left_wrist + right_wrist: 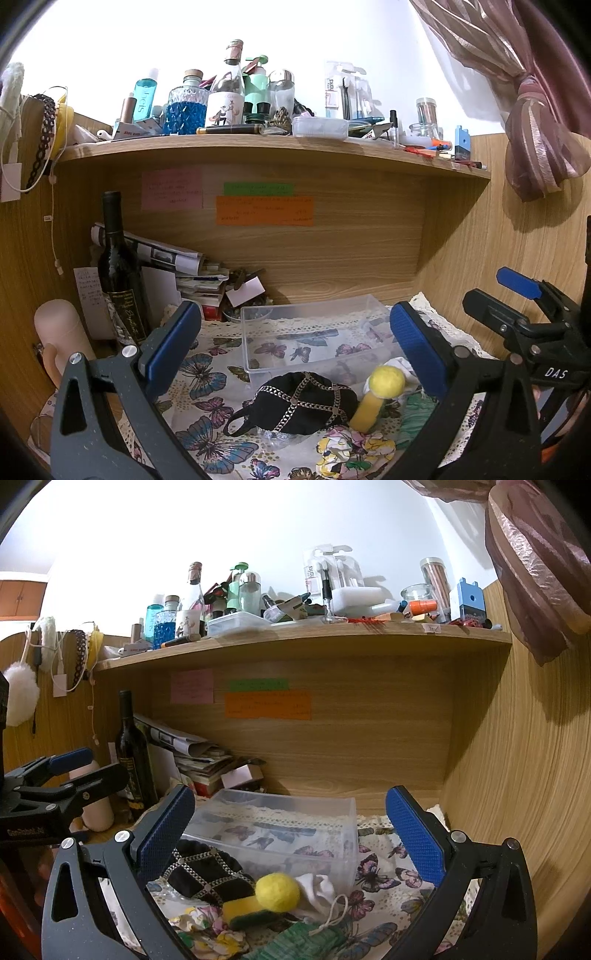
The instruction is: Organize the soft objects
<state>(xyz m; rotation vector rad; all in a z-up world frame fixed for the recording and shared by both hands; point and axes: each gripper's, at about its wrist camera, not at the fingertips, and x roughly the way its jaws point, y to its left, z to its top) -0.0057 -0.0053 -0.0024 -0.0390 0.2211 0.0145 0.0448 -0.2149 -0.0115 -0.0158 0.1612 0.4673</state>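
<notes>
Left wrist view: the left gripper is spread wide with nothing in it, and the black pouch sits just below and ahead of its fingers, with the clear bin right behind. Right wrist view: the right gripper is spread wide and empty too, yellow ball dead centre below on the sponge. I'd say the right one's nearer the ball.
</notes>
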